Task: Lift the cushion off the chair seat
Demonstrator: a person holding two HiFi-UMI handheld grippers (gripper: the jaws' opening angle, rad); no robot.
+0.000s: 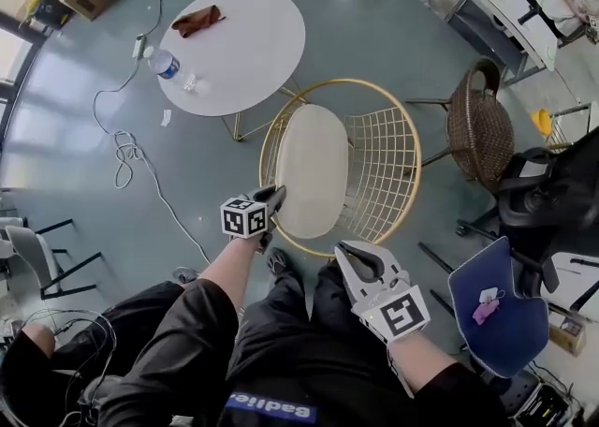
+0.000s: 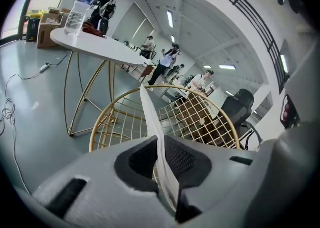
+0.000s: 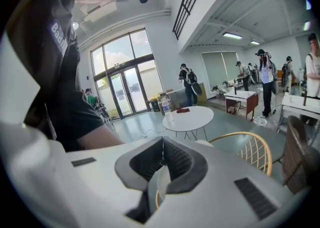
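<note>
The cream cushion [image 1: 312,169] stands tipped on edge over the left side of the gold wire chair [image 1: 398,168], its near edge up at the front rim. I can't tell whether its far edge touches the seat. My left gripper [image 1: 271,200] pinches that near edge, pads pressed on both faces of the cushion [image 2: 152,122]. My right gripper [image 1: 354,252] hangs just outside the front rim, jaws pressed together on nothing. The white round table [image 1: 253,41] beyond carries a water bottle [image 1: 167,65] at its left edge
</note>
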